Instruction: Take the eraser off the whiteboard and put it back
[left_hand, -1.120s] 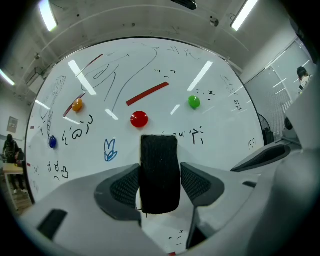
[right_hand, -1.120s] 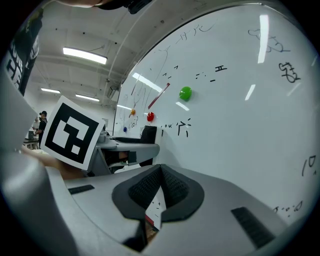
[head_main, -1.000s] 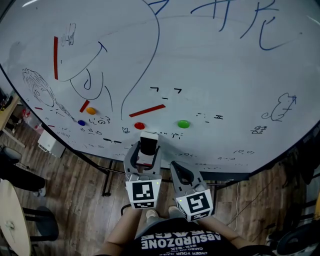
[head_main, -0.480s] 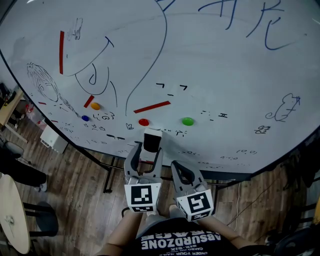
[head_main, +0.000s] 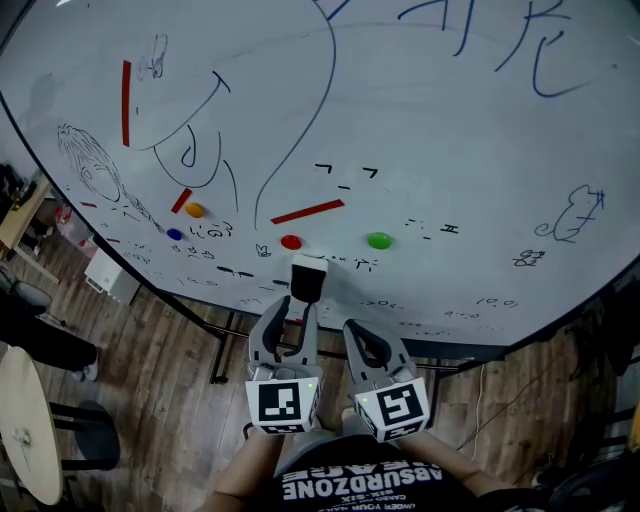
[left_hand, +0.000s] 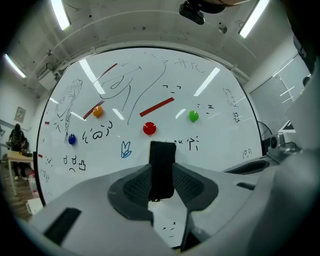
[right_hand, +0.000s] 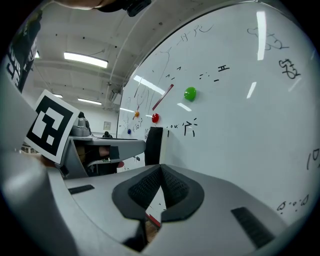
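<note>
The black eraser (head_main: 308, 278) with a white back sticks upright on the whiteboard (head_main: 450, 150), just below the red magnet (head_main: 291, 241). My left gripper (head_main: 297, 306) points level at it, its fingertips at the eraser's near end. In the left gripper view the eraser (left_hand: 162, 167) shows in the gap between the two pads; the jaws have just been closing, and I see no pad pressing on it. My right gripper (head_main: 352, 330) is held beside the left one, shut and empty, its pads meeting (right_hand: 161, 170). From there the eraser (right_hand: 153, 145) shows edge-on against the board.
A green magnet (head_main: 379, 240), an orange one (head_main: 195, 210), a blue one (head_main: 175, 234) and red strips (head_main: 307, 211) sit among marker drawings. The board's lower edge (head_main: 440, 345) runs just ahead of the grippers. Wooden floor, a round table (head_main: 20, 430) and a chair lie at the left.
The left gripper has drawn back from the board and its jaws have narrowed. The eraser, earlier well between the wide jaws, stays on the board. The right gripper has kept still.
</note>
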